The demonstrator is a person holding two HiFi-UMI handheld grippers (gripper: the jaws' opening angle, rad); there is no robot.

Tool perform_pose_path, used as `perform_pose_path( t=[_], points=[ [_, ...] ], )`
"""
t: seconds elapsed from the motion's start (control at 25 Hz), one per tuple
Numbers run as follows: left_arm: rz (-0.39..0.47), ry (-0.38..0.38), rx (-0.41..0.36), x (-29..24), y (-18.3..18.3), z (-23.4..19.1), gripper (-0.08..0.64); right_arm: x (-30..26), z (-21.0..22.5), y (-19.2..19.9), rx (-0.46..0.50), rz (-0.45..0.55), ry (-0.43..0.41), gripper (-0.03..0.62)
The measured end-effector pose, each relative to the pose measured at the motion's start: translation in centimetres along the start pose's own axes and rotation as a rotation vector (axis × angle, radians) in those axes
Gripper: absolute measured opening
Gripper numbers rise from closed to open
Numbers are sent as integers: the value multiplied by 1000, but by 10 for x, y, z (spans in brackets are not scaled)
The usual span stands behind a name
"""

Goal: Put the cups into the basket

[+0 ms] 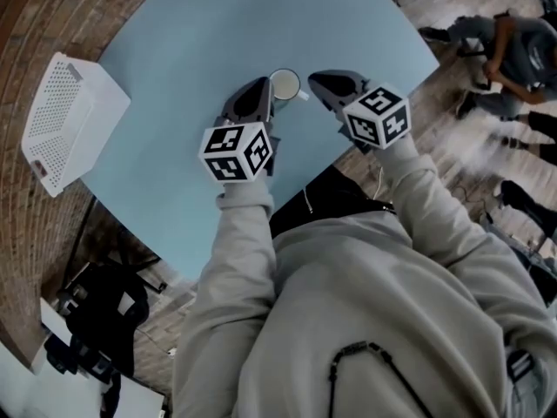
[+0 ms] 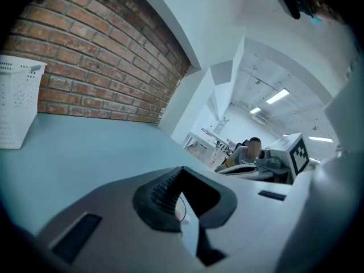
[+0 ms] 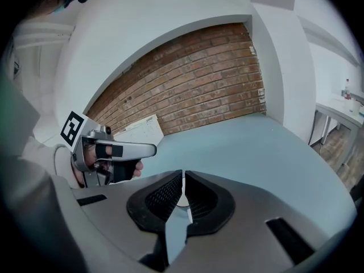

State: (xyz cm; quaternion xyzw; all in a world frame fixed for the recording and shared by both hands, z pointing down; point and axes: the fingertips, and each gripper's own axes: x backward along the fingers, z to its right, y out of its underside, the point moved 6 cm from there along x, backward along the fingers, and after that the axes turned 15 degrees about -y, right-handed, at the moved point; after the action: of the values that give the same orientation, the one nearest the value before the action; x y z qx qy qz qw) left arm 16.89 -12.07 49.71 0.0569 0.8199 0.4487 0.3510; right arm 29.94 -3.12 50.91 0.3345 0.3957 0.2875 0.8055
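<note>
Two claws are seen, one held in each of the person's hands. The right claw (image 3: pixel 183 175) is clenched. Its two ribbed pads (image 3: pixel 165 197) are pressed together, with only a hairline slit between them. A sliver of white is glimpsed through that slit, and whether anything is nipped there cannot be told. The left claw (image 2: pixel 182 170) is likewise clenched, its tips met in front of its camera, and a small white patch is seen low behind them. One marker cube is carried on each claw, two in all: the left cube (image 1: pixel 237 151) and the right cube (image 1: pixel 377 116).

One cup (image 1: pixel 285 84) is counted. It is stood upright on the tabletop (image 1: pixel 174 50), between the tips of the two claws. The left claw's tip is set just beside the cup's left side, though contact cannot be judged. The right claw's tip is set just beside the cup's handle (image 1: pixel 303 94). The cup is white and round, its mouth is turned upward, and its inside is pale. A single small handle is carried on the side toward the right claw.

One basket (image 1: pixel 65 120) is seen, well apart from the cup, at the tabletop's left edge beside the brick wall (image 3: pixel 193 84). It is white, and its walls are pierced with rows of small holes.

The single tabletop is pale blue with a curved edge. Beyond its far right corner, one seated person (image 1: pixel 513 46) is seen.
</note>
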Motion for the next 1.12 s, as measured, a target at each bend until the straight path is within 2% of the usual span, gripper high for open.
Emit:
perform_pose_path(
  t=[0.2, 0.6, 0.76, 0.92, 1.12],
  points=[
    [-49, 3, 24, -3, 22, -5, -5, -11, 4, 17, -20, -21, -8, 11],
    [-56, 40, 71, 4, 32, 1, -5, -18, 11, 54, -48, -103, -2, 15],
    [-43, 47, 69, 6, 29, 4, -5, -22, 14, 63, -55, -134, -8, 80],
    [-45, 49, 94, 8, 32, 1, -5, -29, 14, 73, -44, -179, -8, 120],
    [-61, 84, 88, 5, 32, 5, -5, -34, 17, 75, -24, -198, -15, 150]
  ],
)
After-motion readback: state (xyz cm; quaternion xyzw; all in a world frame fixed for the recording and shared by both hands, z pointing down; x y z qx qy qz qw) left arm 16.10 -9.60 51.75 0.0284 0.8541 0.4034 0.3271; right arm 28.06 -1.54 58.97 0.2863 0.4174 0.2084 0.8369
